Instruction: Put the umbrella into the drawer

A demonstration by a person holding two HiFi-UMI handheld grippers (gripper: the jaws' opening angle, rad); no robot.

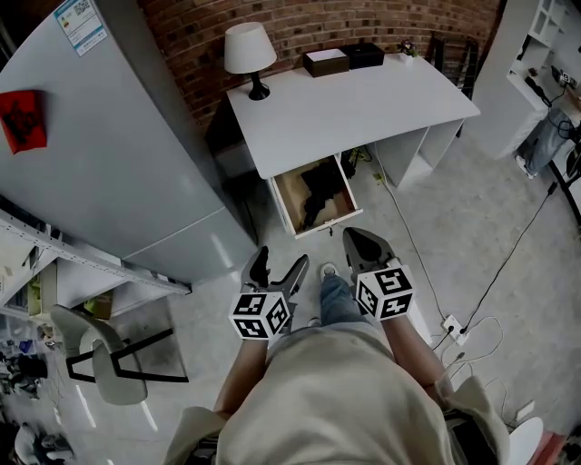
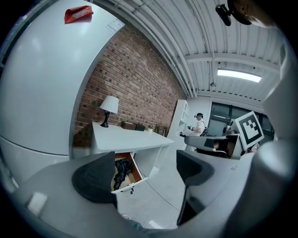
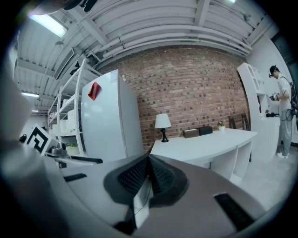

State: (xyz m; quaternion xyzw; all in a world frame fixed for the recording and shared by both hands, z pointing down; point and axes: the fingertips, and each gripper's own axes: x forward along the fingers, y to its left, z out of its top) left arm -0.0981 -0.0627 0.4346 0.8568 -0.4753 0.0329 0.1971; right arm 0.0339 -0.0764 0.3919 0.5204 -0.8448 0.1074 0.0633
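Nearest, left gripper [image 1: 278, 266] spread, right gripper [image 1: 361, 243] pressed together, both empty; umbrella [image 1: 318, 191] seemingly already inside far open drawer [image 1: 294, 185].

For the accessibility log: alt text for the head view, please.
A black umbrella lies in the open drawer of a white desk. In front, the person holds the left gripper open and the right gripper shut, both empty.

The folded fabric umbrella [image 1: 320, 189] is coloured black, the open wooden drawer [image 1: 289, 191] light brown inside, the flat-topped desk [image 1: 363, 109] white, the brick wall [image 1: 309, 23] patterned in red-brown courses, the tall metal fridge [image 1: 109, 163] pale grey, and its small sticker [image 1: 20, 118] red.
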